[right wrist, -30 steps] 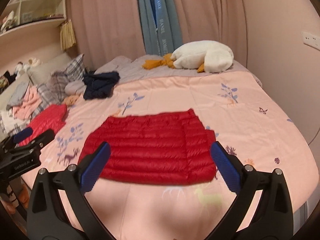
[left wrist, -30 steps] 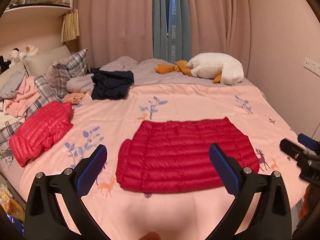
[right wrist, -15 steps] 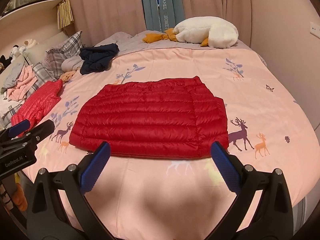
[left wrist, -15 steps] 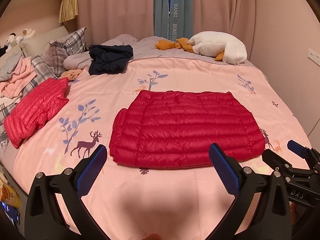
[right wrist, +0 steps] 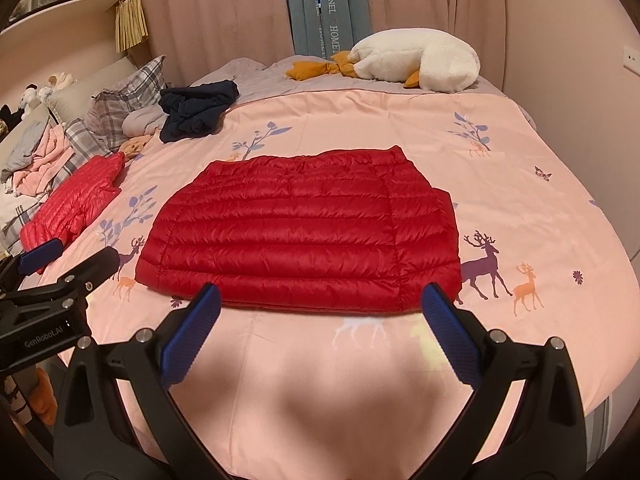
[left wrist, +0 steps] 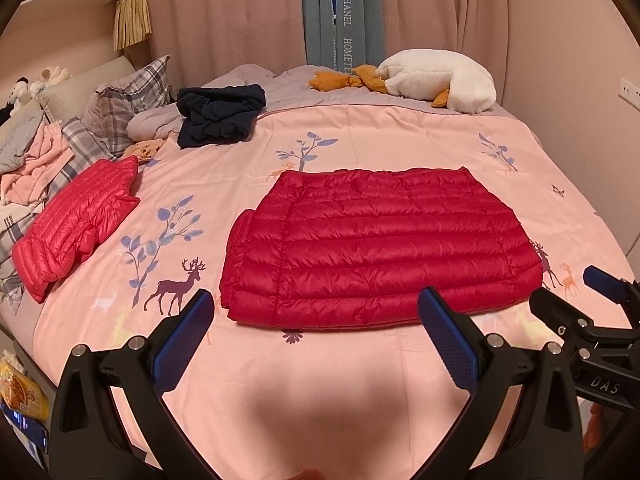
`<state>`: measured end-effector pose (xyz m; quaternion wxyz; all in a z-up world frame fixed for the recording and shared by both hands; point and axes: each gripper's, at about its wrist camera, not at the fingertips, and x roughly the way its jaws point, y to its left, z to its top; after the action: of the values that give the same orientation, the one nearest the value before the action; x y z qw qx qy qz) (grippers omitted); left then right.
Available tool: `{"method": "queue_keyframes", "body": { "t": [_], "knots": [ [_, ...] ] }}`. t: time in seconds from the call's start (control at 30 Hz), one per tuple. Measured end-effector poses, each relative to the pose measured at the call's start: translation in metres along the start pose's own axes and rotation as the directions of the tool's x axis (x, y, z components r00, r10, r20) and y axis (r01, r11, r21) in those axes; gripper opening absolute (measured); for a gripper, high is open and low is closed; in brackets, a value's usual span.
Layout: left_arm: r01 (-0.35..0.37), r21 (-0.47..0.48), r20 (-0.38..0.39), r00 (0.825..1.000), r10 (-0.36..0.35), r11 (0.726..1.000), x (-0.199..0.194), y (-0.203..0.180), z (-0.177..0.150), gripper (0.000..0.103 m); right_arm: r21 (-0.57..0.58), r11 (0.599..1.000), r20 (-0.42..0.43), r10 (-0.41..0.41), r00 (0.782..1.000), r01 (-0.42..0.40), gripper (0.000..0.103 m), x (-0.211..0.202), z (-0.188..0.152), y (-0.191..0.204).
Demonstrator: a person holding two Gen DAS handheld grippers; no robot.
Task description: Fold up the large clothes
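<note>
Both grippers are now lower and nearer to the red down jacket [left wrist: 380, 248] than one second ago. It lies flat, folded, in the middle of the bed [left wrist: 320, 380]. Left gripper [left wrist: 316, 312] and right gripper [right wrist: 320, 304] have fingers wide apart, empty, near its hem at 6 o'clock.

Both tools [left wrist: 316, 316] [right wrist: 320, 310] agape, empty.

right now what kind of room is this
A bedroom, most likely in a home. A wide bed with a pink printed cover fills the view, plaid pillows sit at its head, and floor-length curtains hang behind it. A red puffer jacket lies folded on the bed, both grippers open above it.
</note>
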<state>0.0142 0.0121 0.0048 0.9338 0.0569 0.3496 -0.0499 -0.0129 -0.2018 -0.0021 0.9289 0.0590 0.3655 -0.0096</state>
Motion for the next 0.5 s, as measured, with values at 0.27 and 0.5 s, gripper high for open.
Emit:
{"method": "queue_keyframes", "body": {
  "t": [0.27, 0.5],
  "knots": [
    [-0.007, 0.005, -0.003, 1.000, 0.007, 1.000, 0.0026, -0.0024, 0.0000, 0.102, 0.002, 1.000, 0.000, 0.004, 1.000, -0.004, 0.101, 0.0011, 0.0004, -0.0007],
    [-0.011, 0.008, -0.002, 1.000, 0.011, 1.000, 0.0027, -0.0037, -0.0004, 0.102, 0.003, 1.000, -0.001, 0.004, 1.000, -0.004, 0.101, 0.0010, 0.0004, -0.0009]
  ]
}}
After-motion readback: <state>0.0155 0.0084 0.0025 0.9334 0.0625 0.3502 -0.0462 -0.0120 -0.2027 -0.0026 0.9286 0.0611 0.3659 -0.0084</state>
